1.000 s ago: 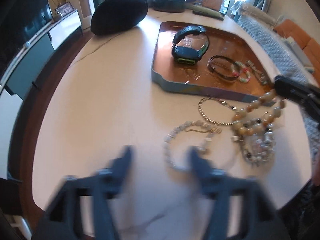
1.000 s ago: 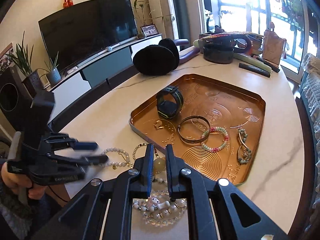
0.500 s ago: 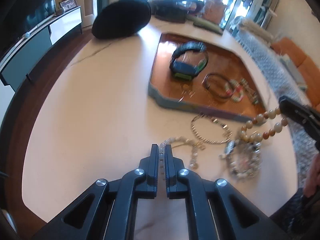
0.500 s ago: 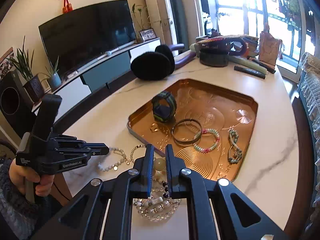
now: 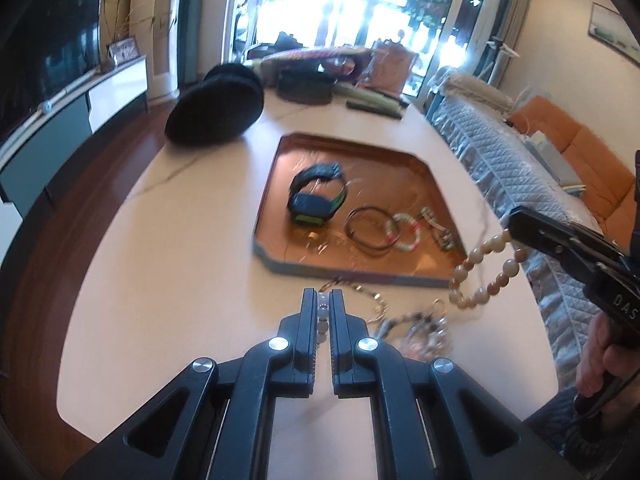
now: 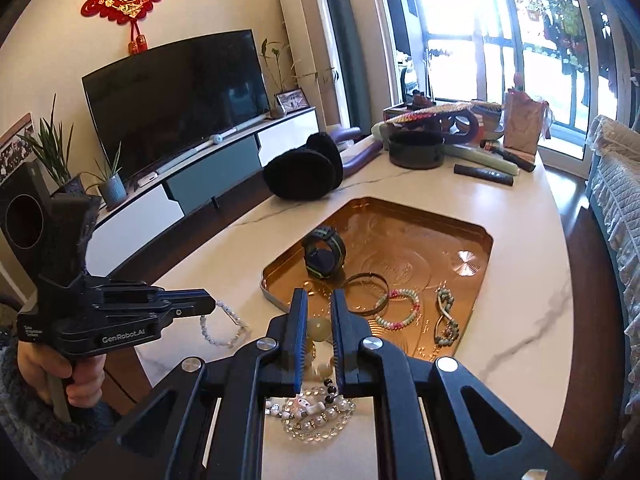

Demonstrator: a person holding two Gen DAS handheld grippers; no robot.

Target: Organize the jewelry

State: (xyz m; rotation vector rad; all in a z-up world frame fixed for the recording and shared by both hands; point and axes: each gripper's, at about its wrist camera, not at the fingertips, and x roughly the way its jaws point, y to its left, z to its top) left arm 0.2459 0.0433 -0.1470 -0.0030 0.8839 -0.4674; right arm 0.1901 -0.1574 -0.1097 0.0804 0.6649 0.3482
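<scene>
Bracelets: we hold two. The white bead bracelet point(image 6: 224, 326) hangs from our left gripper point(image 5: 323, 298) at lower centre of the left wrist view. The tan bead bracelet point(image 5: 482, 276) dangles from our right gripper point(image 6: 318, 300) at the right edge of that view.
Handling: we judge both to be light, limp strings of hard round beads. They will swing and may slip, so we would pinch across one bead or the cord between two, and carry slowly.
Tongs, left: jaws have just closed and are nearly shut, with a white bead pinched between them.
Tongs, right: narrow gap, clamped on a large tan bead; the loop droops below.
Tray: the copper tray point(image 5: 344, 271) sits mid-frame and already holds a watch point(image 5: 316, 200), a dark bangle point(image 5: 366, 230), a pink-green bracelet point(image 5: 406, 232) and a small green piece point(image 6: 446, 316).
Leftovers: a chain point(image 5: 370, 298) and a pile of beads point(image 6: 316, 412) lie on the table point(image 5: 192, 264), just in front of the tray's near rim.
Pose: both grippers tilt down toward the table, above the loose pile. We see a hand point(image 6: 82, 380) on the left handle, lower left of the right wrist view.
</scene>
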